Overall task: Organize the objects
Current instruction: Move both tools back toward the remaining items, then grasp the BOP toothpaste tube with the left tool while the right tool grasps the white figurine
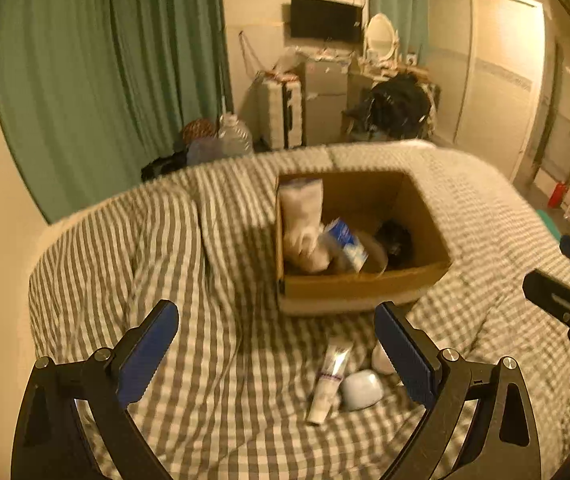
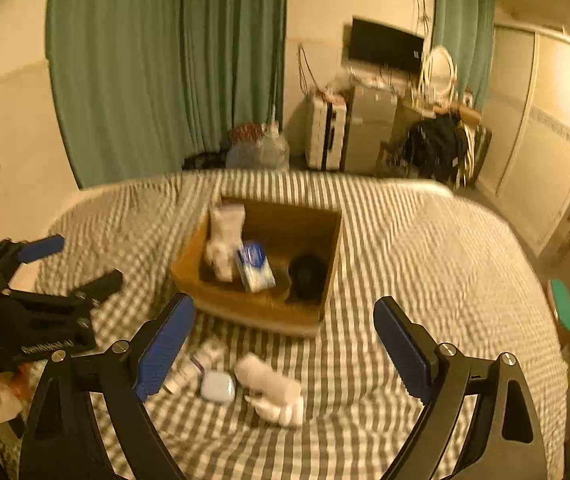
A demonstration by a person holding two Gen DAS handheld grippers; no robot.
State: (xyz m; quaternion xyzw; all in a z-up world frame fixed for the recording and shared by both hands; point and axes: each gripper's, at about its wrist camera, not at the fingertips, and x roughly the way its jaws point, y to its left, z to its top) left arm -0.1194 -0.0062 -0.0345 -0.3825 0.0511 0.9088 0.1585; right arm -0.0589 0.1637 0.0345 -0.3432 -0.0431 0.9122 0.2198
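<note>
- Left tongs [image 1: 277, 344] spread wide, nothing between the blue pads, hanging over the checked bedspread [image 1: 125, 264].
- Right tongs [image 2: 283, 338] likewise released and empty, above the same bed.
- Open cardboard box [image 1: 365, 284] standing on the bed beyond both pairs of tongs.
- Inside the box: a white pouch [image 1: 303, 224] upright against the left wall, a blue-and-white packet [image 1: 347, 242] leaning beside it, a dark object [image 1: 395, 240] toward the right wall, too blurred to name.
- On the bedspread, just in front of the box: a white tube [image 1: 331, 380], lying lengthwise with its cap toward the camera.
- Just beside the tube, on its right: a small white rounded case [image 1: 361, 390].
- Right of the case, seen from the right wrist: a bundle of white cloth or socks [image 2: 273, 390], apart from the box; in the left view mostly hidden behind a finger.
- Green curtain [image 1: 105, 80] along the wall behind the bed.
- Far side of the room: a wall-mounted television [image 1: 325, 20], an oval mirror [image 1: 381, 36], a white suitcase [image 1: 281, 114].
</note>
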